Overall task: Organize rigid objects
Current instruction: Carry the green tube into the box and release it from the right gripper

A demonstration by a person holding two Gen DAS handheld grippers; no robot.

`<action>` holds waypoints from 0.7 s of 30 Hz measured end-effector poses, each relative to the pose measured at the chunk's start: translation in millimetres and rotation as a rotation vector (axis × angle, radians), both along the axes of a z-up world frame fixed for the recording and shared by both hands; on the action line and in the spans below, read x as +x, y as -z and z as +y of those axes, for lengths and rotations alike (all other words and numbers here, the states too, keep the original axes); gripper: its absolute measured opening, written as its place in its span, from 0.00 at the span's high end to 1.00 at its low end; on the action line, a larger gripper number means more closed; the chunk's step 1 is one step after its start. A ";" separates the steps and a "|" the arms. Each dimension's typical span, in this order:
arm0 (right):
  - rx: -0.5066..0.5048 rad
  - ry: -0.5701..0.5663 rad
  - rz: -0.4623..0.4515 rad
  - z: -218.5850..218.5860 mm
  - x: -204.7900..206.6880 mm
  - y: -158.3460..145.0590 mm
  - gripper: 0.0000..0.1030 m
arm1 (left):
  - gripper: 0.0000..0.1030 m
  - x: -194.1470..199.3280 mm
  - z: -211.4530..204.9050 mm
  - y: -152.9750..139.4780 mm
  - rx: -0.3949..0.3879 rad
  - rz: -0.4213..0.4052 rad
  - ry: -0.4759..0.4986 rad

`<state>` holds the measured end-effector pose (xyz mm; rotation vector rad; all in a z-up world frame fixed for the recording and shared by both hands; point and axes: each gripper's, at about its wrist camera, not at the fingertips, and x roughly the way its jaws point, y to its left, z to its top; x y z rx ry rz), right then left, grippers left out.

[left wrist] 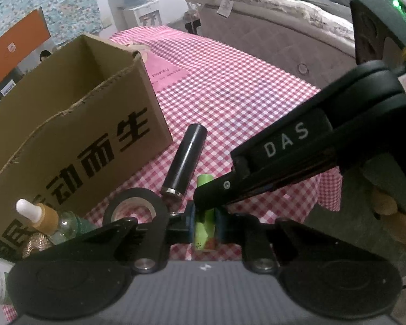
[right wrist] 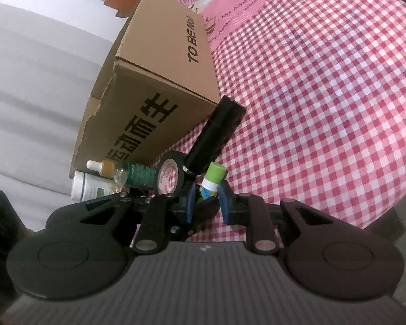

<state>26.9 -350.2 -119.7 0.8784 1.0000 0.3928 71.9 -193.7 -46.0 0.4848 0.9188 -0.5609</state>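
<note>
A green glue stick [left wrist: 204,227] lies on the checked tablecloth. My left gripper [left wrist: 205,228] is shut on the glue stick's body. My right gripper [right wrist: 208,199] reaches in from the right and its blue pads sit on both sides of the glue stick [right wrist: 213,178] near its white collar; in the left wrist view the right gripper's tip [left wrist: 211,193] covers the stick's middle. A black cylinder [left wrist: 185,159] lies just beyond it, also in the right wrist view [right wrist: 216,132]. A black tape roll [left wrist: 134,207] lies to the left.
An open cardboard box [left wrist: 67,124] stands at the left on the table [left wrist: 230,86]. A dropper bottle [left wrist: 44,218], a gold lid [left wrist: 36,245] and a white bottle [right wrist: 90,187] lie in front of it. A bed [left wrist: 270,21] stands behind the table.
</note>
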 end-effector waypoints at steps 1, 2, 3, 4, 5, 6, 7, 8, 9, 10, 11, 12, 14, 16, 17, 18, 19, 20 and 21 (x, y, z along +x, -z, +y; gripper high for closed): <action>0.006 0.005 -0.002 2.1 -2.8 -1.1 0.83 | 0.85 -1.2 1.0 -2.5 -0.006 -0.004 0.000; 0.012 0.008 -0.008 1.8 -4.3 -2.8 0.83 | 0.85 -2.8 3.0 -5.9 -0.012 -0.010 0.001; 0.014 0.011 -0.016 0.7 -8.1 -5.8 0.83 | 0.85 -4.8 4.6 -9.5 -0.018 -0.018 0.001; 0.013 0.013 -0.026 0.6 -14.3 -10.2 0.83 | 0.85 -7.6 5.8 -13.4 -0.023 -0.027 0.001; 0.009 0.014 -0.036 0.9 -17.8 -14.6 0.83 | 0.85 -11.5 5.6 -17.6 -0.028 -0.035 -0.001; 0.006 0.014 -0.047 1.7 -20.2 -19.0 0.83 | 0.85 -14.4 7.6 -22.1 -0.035 -0.045 -0.002; 0.005 0.014 -0.056 3.3 -22.1 -23.5 0.83 | 0.85 -17.4 10.0 -27.2 -0.043 -0.055 -0.004; 0.004 0.014 -0.065 5.8 -22.8 -27.9 0.83 | 0.85 -19.9 12.6 -32.7 -0.052 -0.065 -0.006; 0.004 0.013 -0.076 7.7 -24.7 -33.5 0.83 | 0.85 -21.8 14.9 -37.4 -0.061 -0.076 -0.008; 0.003 0.011 -0.090 10.5 -26.2 -40.1 0.83 | 0.85 -24.4 18.2 -43.7 -0.071 -0.091 -0.012; 0.000 0.008 -0.106 13.1 -27.7 -46.7 0.83 | 0.85 -26.0 21.8 -49.4 -0.079 -0.105 -0.017; -0.004 0.004 -0.125 16.4 -28.8 -54.2 0.83 | 0.85 -28.2 26.2 -56.7 -0.088 -0.123 -0.023; -0.017 -0.005 -0.175 26.0 -30.1 -71.2 0.83 | 0.85 -31.4 36.3 -72.2 -0.106 -0.160 -0.041; -0.026 -0.018 -0.229 37.3 -28.3 -89.0 0.83 | 0.85 -32.2 47.7 -88.3 -0.122 -0.202 -0.065; -0.031 -0.027 -0.257 43.9 -26.3 -98.0 0.82 | 0.85 -32.1 53.3 -95.2 -0.127 -0.222 -0.078; -0.035 -0.039 -0.283 50.8 -22.8 -107.1 0.82 | 0.85 -31.0 59.8 -102.8 -0.131 -0.244 -0.093; -0.039 -0.053 -0.309 57.7 -18.0 -117.1 0.82 | 0.85 -28.8 66.7 -109.8 -0.135 -0.264 -0.109; -0.043 -0.070 -0.331 65.8 -11.8 -125.2 0.82 | 0.85 -25.9 72.7 -115.8 -0.137 -0.279 -0.124; -0.046 -0.088 -0.348 74.4 -4.7 -132.6 0.82 | 0.84 -22.3 80.2 -122.1 -0.140 -0.292 -0.141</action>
